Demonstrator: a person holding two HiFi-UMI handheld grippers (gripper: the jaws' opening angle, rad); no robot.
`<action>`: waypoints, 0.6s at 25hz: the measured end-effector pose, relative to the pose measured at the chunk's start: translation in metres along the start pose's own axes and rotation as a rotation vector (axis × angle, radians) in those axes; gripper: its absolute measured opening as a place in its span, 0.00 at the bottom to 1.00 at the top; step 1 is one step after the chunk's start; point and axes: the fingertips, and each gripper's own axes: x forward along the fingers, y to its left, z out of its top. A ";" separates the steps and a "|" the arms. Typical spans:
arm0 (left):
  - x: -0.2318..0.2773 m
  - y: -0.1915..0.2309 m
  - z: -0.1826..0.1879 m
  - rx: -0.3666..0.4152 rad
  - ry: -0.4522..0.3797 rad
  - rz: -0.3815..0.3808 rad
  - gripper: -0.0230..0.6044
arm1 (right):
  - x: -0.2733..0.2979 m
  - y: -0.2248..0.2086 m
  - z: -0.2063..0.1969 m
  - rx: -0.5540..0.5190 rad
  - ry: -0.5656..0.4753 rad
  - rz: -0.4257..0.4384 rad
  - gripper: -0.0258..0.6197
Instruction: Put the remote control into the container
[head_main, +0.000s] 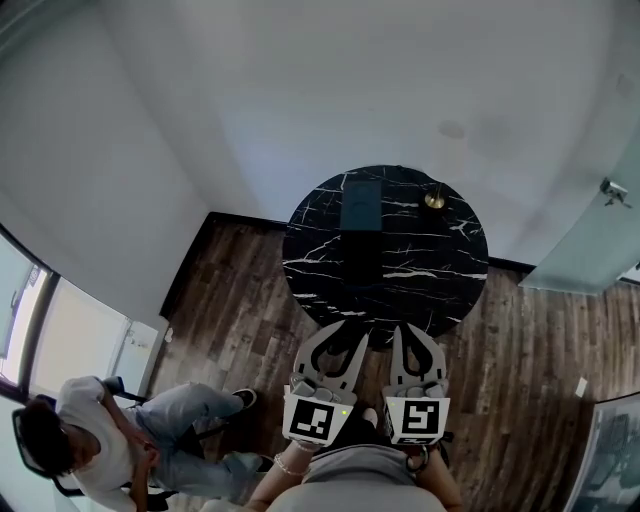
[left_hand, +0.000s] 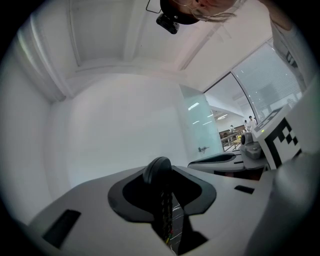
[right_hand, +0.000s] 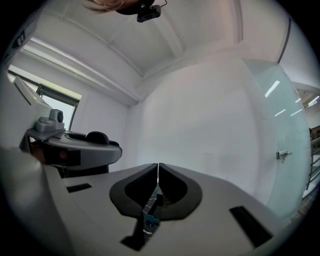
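While both tools hang at the 6 o'clock edge of the round black table (head_main: 400, 290), close to the person's body, the left gripper (head_main: 347, 340) and the right gripper (head_main: 410, 340) each have their jaws pressed together on nothing. A dark teal rectangle (head_main: 360, 205) lies toward 12 o'clock, with a small brass piece (head_main: 434, 200) at 1 o'clock. Whether the rectangle is the remote control or the container cannot be told. The reach probably calls for crossing the table first and parting one pair of jaws before descending squarely.
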 end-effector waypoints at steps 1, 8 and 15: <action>0.003 0.002 -0.001 0.001 0.001 -0.004 0.23 | 0.004 -0.001 0.001 -0.002 -0.001 -0.002 0.06; 0.037 0.024 -0.011 -0.001 -0.002 -0.044 0.23 | 0.042 -0.009 -0.004 0.003 0.009 -0.037 0.06; 0.072 0.052 -0.021 -0.015 -0.011 -0.087 0.23 | 0.089 -0.012 0.001 0.013 0.006 -0.060 0.06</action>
